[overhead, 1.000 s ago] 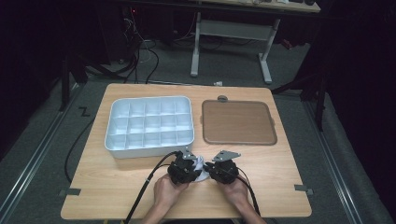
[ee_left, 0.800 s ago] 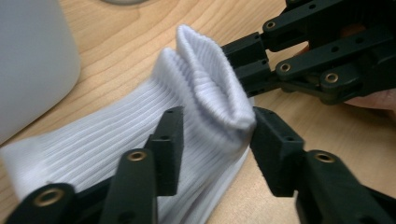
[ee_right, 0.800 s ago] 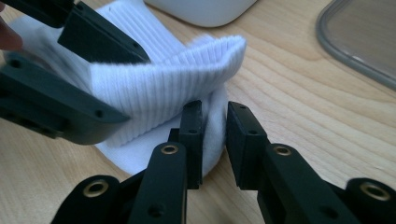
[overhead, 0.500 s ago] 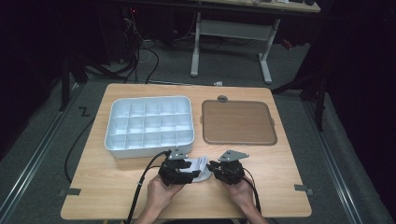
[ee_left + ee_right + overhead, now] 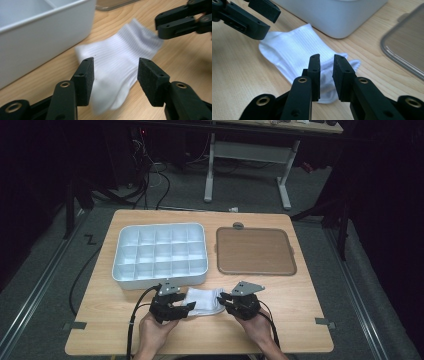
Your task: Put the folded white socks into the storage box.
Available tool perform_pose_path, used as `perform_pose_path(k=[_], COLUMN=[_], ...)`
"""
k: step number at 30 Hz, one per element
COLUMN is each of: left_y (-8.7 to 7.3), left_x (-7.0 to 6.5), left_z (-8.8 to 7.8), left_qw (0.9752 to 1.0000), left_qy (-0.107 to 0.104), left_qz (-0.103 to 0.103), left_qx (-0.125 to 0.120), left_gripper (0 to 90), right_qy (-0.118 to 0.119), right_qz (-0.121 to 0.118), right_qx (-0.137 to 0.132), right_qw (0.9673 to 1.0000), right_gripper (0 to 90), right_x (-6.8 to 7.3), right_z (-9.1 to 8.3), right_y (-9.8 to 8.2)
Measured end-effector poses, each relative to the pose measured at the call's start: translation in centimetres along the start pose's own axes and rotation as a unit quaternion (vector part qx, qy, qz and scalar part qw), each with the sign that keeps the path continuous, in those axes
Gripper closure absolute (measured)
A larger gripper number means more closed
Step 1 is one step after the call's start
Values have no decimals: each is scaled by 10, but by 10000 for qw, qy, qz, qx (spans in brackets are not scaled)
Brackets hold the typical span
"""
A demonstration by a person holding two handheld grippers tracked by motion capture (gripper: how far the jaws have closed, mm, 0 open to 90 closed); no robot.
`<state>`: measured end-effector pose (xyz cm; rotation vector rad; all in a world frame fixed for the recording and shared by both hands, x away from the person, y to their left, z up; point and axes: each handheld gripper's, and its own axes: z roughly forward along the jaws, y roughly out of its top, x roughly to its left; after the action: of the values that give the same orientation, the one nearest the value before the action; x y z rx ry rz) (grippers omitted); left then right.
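A white ribbed sock lies flat on the wooden table, just in front of the white compartment tray. My left gripper is at the sock's left end. In the left gripper view it is open, with the sock lying between and beyond its pads. My right gripper is at the sock's right end. Seen in the right gripper view, it is nearly closed, and bunched cloth of the sock is pinched between its jaws.
A brown flat tray with a clear rim lies to the right of the white tray, with a small grey knob behind it. The table's near edge is close behind the person's hands. A desk frame and cables stand on the floor beyond the table.
The two grippers were close together and have moved apart. The sock now lies stretched out between them.
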<state>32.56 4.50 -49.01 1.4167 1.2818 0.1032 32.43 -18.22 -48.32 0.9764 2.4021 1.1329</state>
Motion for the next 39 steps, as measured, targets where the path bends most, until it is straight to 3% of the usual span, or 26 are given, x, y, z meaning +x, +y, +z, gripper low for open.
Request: perform_pose_path(k=[6, 15, 25, 29, 39], left_y=[-12, -31, -39, -39, -41], left_x=[11, 18, 24, 24, 21], left_z=[-6, -2, 0, 0, 2], left_qw=[9999, 9995, 9988, 9987, 9982], left_qy=[133, 306, 482, 507, 588], left_qz=[-64, -48, -77, -71, 127], left_qx=[44, 98, -10, -37, 57], left_gripper=[472, 469, 523, 581, 842], right_qy=[124, 66, 75, 86, 22], right_qz=[-102, -117, -118, -132, -123], right_qx=[145, 419, 528, 535, 354], right_qw=[9998, 9990, 9985, 9984, 9993], right_gripper=[702, 683, 796, 828, 849], right_x=[8, 10, 7, 7, 7], right_z=[9, 20, 26, 27, 22], right_y=[1, -6, -12, -13, -14])
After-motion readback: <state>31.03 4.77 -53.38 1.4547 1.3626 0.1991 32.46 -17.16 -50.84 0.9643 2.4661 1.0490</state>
